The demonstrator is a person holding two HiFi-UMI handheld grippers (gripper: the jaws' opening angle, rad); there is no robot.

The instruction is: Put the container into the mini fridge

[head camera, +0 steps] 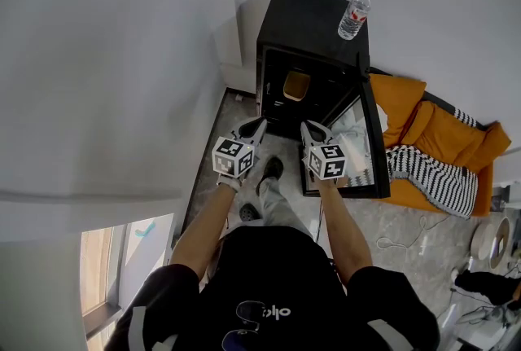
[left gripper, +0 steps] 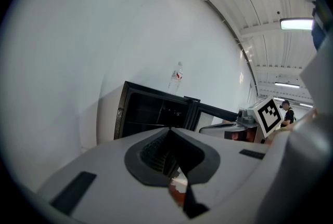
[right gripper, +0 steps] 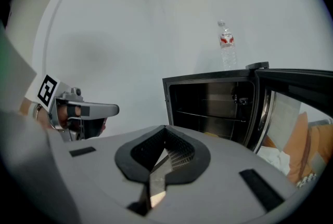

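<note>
Grey plastic jaws on the left gripper (left gripper: 169, 132) meet at their tips with nothing between them. The right gripper (right gripper: 165, 129) is likewise closed and empty. Both are held side by side, a little apart, just in front of the open mini fridge (head camera: 313, 15) and pointing toward its opening. Neither touches the fridge.

Carrying nothing makes sense, because the container (head camera: 296, 85), a yellowish tub, already sits inside the dark cavity at the left of the lower level. Judging by that, the placing itself looks done and the hands are free for whatever comes next, most likely the door.

That door (head camera: 376, 129) stands swung out to the right of the opening, its glass pane facing up toward the head camera. The right gripper is near its inner edge, so it is the better placed of the two to push it.

On top of the fridge, toward the right rear corner, a water bottle (head camera: 354, 14) stands upright; a hard slam could rock it. Behind the open door lie an orange cushion (head camera: 403, 109) and a striped cloth (head camera: 435, 178), outside the swing toward the cabinet. A thin cable (head camera: 399, 242) curls on the floor (head camera: 285, 150) to the right. The person's shoe (head camera: 271, 170) is planted between the grippers, in front of the opening.
</note>
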